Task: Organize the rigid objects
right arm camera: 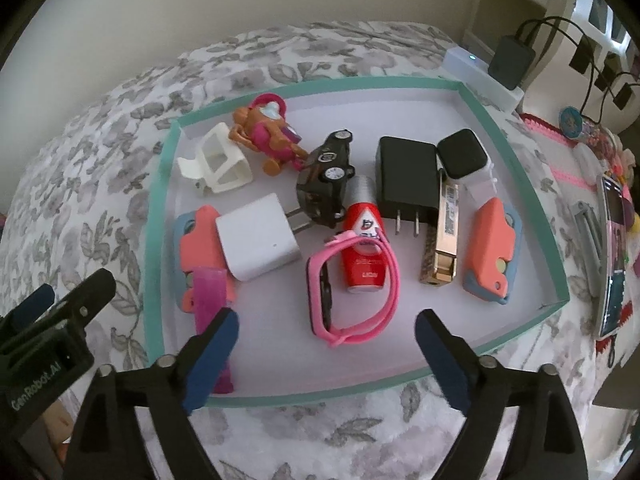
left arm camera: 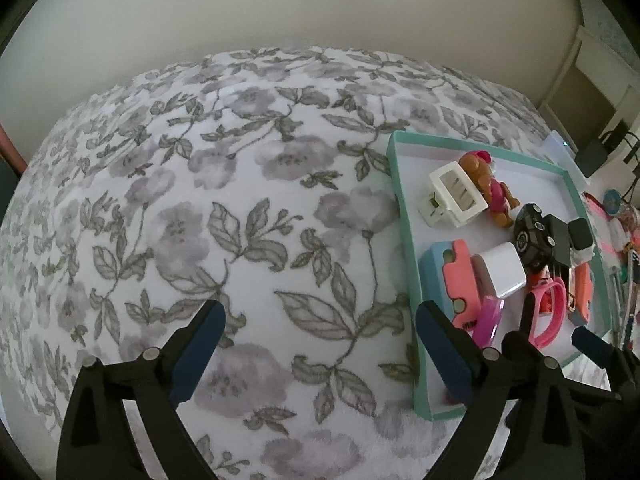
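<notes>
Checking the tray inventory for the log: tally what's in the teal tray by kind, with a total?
In the teal tray:
Plug chargers: 2, white, black
Coral and blue car toys: 2
Watches: 2, pink, white-strapped
Dog figure: 1
Black toy car: 1
White clip: 1
Red bottle: 1
Gold clipper: 1
Magenta strip: 1
Total: 12

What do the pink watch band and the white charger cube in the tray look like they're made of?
Pink watch band: likely silicone or soft rubber, matte, bending in a floppy loop. White charger cube: probably hard plastic, smooth and slightly glossy, with crisp edges and metal prongs.
</notes>
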### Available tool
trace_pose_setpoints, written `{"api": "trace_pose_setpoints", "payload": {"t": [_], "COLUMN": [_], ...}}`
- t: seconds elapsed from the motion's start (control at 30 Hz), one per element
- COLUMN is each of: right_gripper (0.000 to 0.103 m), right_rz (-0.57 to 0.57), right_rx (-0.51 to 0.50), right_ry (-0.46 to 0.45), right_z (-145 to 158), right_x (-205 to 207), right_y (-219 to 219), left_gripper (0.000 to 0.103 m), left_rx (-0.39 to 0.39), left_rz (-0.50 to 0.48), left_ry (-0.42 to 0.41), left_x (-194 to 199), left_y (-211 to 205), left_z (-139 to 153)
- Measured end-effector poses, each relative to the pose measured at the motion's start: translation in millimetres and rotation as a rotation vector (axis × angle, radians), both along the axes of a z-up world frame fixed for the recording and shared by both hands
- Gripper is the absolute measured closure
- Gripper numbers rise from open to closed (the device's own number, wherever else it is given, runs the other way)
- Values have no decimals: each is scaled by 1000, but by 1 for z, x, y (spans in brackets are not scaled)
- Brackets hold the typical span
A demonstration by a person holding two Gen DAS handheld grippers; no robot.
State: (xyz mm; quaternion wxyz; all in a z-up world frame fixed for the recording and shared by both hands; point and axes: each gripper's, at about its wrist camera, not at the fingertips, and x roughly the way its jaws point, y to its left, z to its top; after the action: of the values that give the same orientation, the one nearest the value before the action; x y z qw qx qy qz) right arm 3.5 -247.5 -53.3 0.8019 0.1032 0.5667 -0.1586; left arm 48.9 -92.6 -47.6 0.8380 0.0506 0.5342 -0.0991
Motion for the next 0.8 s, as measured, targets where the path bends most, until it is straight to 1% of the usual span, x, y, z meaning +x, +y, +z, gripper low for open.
{"api": "trace_pose_setpoints", "payload": {"t": [0.1,0.17,0.4,0.5,0.63,0.8], "right_gripper": [0,0,0,0,0,0], "right_rz": [12,16,31,33,37,38], "right_rx": [-22,-23,-36,-38,-33,-28], "right_ry": [-6,-12,-31,-41,-58,-69], "right_z": [1,2,8,12,17,20], "right_x": [0,-1,-5,-7,-9,-10], "right_y": [3,5,11,13,16,17], "left_gripper": [7,7,7,7,7,7], "left_rx": [-19,-25,-7,-15,-10,-21], "left_rz": [20,27,75,78,97,106], "left_ry": [21,18,-68,-88,-71,-67], "left_x": [-1,-3,-12,-14,-14,-17], "left_y": [8,12,27,32,37,40], "left_z": [0,1,18,23,23,25]}}
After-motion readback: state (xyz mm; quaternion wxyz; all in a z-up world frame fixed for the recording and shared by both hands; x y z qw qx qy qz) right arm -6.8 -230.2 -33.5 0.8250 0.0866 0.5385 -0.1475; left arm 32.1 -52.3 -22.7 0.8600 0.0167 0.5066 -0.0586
